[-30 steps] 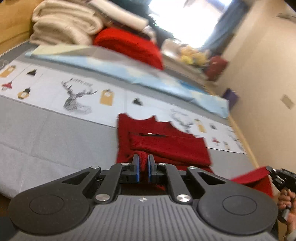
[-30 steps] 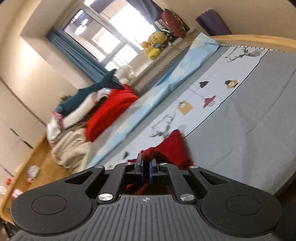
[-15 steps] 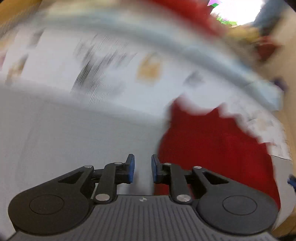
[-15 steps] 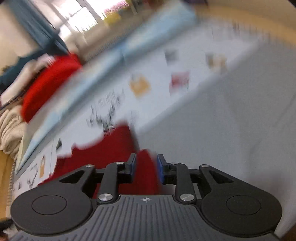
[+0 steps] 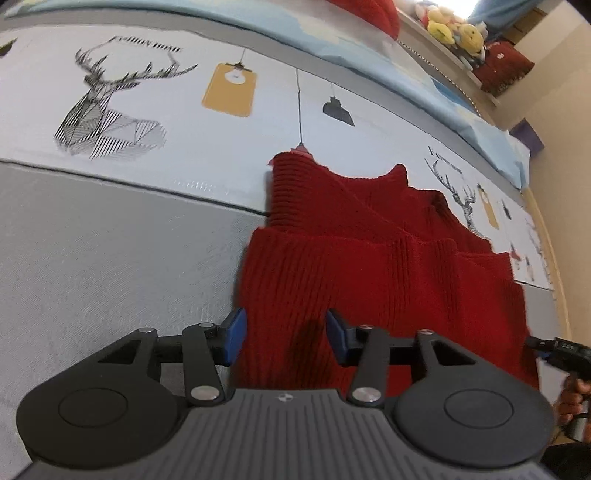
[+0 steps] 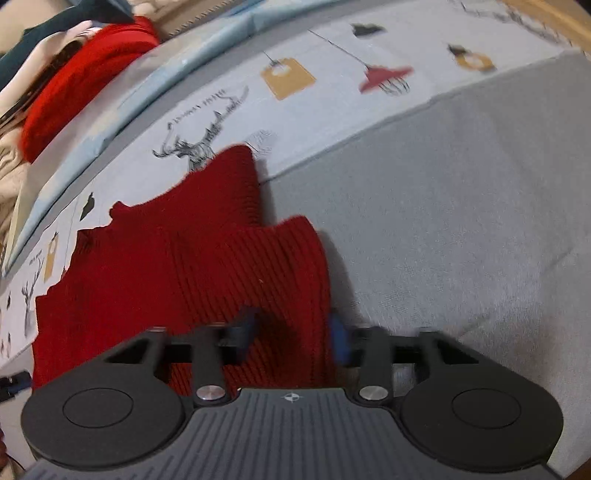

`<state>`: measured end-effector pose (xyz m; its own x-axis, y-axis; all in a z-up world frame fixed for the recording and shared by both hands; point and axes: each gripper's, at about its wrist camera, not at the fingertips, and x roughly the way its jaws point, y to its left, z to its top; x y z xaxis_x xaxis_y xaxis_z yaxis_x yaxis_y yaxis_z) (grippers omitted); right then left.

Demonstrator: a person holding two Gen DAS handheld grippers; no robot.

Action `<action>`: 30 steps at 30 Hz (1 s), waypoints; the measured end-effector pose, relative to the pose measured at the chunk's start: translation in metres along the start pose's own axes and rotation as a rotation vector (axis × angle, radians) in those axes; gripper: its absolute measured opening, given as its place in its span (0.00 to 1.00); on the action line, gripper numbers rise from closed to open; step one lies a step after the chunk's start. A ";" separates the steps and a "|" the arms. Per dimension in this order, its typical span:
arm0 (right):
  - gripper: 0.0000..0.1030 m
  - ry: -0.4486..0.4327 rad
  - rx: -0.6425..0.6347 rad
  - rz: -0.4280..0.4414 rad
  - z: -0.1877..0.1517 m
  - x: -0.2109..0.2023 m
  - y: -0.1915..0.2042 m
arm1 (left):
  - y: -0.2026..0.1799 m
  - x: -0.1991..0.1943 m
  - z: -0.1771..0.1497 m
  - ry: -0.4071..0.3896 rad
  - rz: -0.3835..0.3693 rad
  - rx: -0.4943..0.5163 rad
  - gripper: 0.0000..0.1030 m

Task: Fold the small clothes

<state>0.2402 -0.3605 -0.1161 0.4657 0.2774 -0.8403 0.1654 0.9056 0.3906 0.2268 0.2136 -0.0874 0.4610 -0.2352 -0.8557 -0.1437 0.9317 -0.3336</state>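
Seemingly, bedsheet [image 5: 122, 229] lettering [image 5: 149, 43] stays unreadably blurred.

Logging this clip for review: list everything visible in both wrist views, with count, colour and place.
sweater: one, dark red knit, folded on the bed, under both grippers.
bed cover: one, grey with a white band of deer and lamp prints.
blue sheet: one, light blue, along the far edge.
red blanket: one, bright red, in the far pile.
soft toys: several, yellow, on the far ledge.
left gripper: black, blue pads, jaws apart over the sweater's edge, just been opening.
right gripper: black, blurred, jaws apart astride the sweater's corner.
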 end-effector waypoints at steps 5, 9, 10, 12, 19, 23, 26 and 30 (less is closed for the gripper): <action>0.10 -0.141 -0.128 -0.030 0.001 -0.021 0.019 | -0.008 0.003 0.003 -0.016 0.021 0.048 0.10; 0.09 -0.309 -0.155 0.023 0.005 -0.051 0.029 | -0.013 -0.034 0.009 -0.201 0.059 0.100 0.00; 0.09 -0.361 -0.148 0.051 0.006 -0.060 0.031 | -0.014 -0.043 0.009 -0.246 0.060 0.103 0.00; 0.09 -0.461 -0.161 0.077 0.009 -0.076 0.036 | -0.018 -0.066 0.009 -0.412 0.127 0.128 0.00; 0.10 -0.419 -0.150 0.001 0.027 -0.050 0.050 | 0.004 -0.050 0.027 -0.312 -0.004 -0.084 0.03; 0.14 -0.090 -0.027 -0.164 0.031 0.008 0.033 | -0.003 -0.012 0.029 -0.139 -0.015 -0.074 0.48; 0.17 -0.073 0.061 -0.104 0.035 0.013 0.021 | -0.007 0.011 0.029 -0.060 0.066 -0.031 0.51; 0.19 -0.038 0.028 -0.126 0.031 0.021 0.021 | 0.005 0.028 0.029 -0.007 0.058 -0.079 0.50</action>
<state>0.2799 -0.3453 -0.1137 0.4721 0.1490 -0.8689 0.2484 0.9232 0.2933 0.2647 0.2202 -0.1016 0.4560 -0.1797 -0.8717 -0.2388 0.9188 -0.3143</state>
